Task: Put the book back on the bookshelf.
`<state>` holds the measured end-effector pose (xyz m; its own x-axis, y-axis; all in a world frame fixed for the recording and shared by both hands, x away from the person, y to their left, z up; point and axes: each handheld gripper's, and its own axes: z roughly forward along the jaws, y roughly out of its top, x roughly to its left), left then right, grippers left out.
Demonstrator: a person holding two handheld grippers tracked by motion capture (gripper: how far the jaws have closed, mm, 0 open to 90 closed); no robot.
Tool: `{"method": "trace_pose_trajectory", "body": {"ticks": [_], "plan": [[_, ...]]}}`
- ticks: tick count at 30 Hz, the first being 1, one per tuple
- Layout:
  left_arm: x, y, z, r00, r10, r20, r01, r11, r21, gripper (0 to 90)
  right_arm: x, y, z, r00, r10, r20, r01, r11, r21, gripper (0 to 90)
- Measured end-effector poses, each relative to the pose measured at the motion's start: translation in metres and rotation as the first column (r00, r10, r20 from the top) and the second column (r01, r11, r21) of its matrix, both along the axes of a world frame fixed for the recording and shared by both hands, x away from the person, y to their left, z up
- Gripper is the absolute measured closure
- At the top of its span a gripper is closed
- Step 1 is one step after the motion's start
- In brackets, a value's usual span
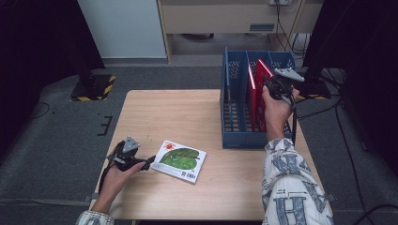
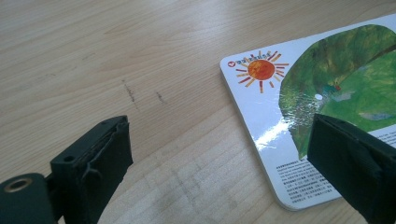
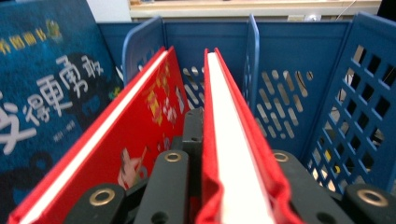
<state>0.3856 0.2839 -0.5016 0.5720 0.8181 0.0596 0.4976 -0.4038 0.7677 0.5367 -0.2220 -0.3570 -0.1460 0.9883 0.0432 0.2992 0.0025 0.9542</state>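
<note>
Two tools, left tool [image 1: 151, 163] spread beside picture book [image 1: 180, 160], right tool [image 3: 219, 186] clamping red book [image 3: 229, 154].

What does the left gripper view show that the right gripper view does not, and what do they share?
Left gripper view alone: the wooden table and a flat picture book with a sun and green leaf, one jaw over its edge. Right gripper view alone: the blue file rack, two red books and a dark blue book. Both share black jaws rising from the bottom.
</note>
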Motion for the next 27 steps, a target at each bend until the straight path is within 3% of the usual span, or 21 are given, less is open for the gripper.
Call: {"method": "trace_pose_trajectory", "body": {"ticks": [27], "plan": [[-0.001, -0.005, 0.001, 1.0000, -0.008, 0.005, 0.008, 0.9999, 0.009, 5.9, -0.036, -0.005, -0.004, 0.9972, 0.039, -0.064, -0.041, 0.999, -0.029, 76.2]]}}
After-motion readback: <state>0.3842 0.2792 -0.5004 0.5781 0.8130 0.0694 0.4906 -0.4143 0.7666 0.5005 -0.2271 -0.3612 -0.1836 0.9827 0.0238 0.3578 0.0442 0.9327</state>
